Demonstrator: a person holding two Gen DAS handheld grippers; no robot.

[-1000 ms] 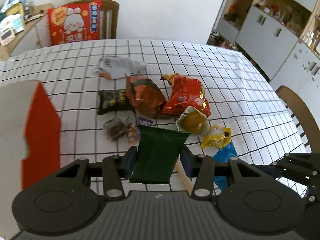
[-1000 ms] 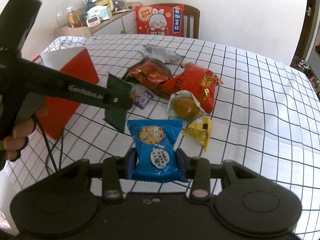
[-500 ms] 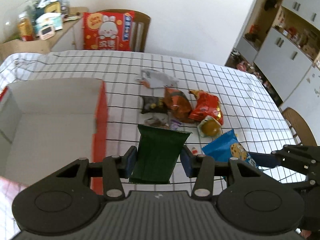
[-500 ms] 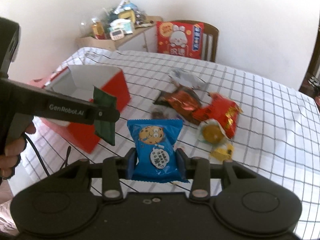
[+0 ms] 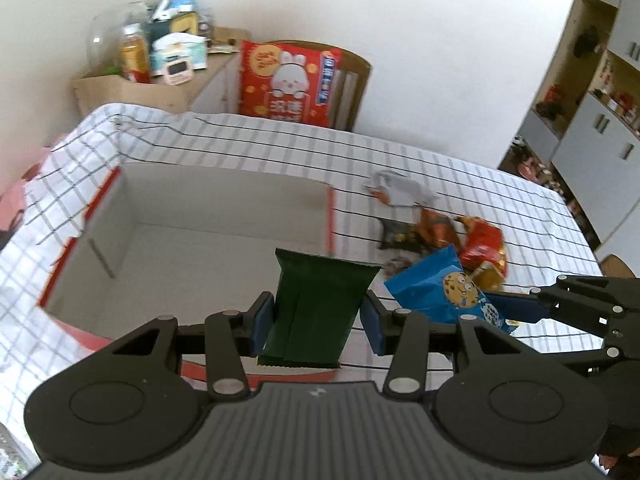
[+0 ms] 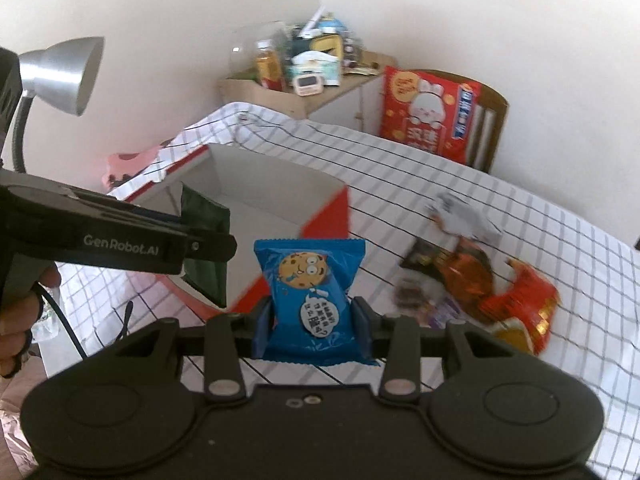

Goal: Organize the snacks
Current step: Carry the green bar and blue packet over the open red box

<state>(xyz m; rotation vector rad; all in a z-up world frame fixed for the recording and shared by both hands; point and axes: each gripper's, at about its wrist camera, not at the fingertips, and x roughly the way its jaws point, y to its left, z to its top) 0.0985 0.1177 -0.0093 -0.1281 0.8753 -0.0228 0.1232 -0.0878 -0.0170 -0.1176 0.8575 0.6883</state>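
My left gripper [image 5: 316, 322] is shut on a dark green snack packet [image 5: 316, 304] and holds it over the near right part of an open red and white box [image 5: 208, 216]. My right gripper [image 6: 310, 322] is shut on a blue cookie packet [image 6: 310, 292], raised above the table just right of the box [image 6: 280, 192]. In the left wrist view the blue cookie packet [image 5: 444, 288] hangs at the right. In the right wrist view the green packet [image 6: 204, 240] and the left gripper's arm appear at the left. The box's floor looks bare.
A pile of loose snack bags [image 5: 440, 232] lies on the checked tablecloth [image 5: 460, 172] right of the box. A chair with a red rabbit cushion [image 5: 288, 80] stands behind the table. A cluttered side cabinet [image 5: 160, 76] and a desk lamp [image 6: 60, 76] are at the left.
Both grippers have risen and moved left from the snack pile toward the box, each carrying its packet. The open box has come fully into view under the left gripper.
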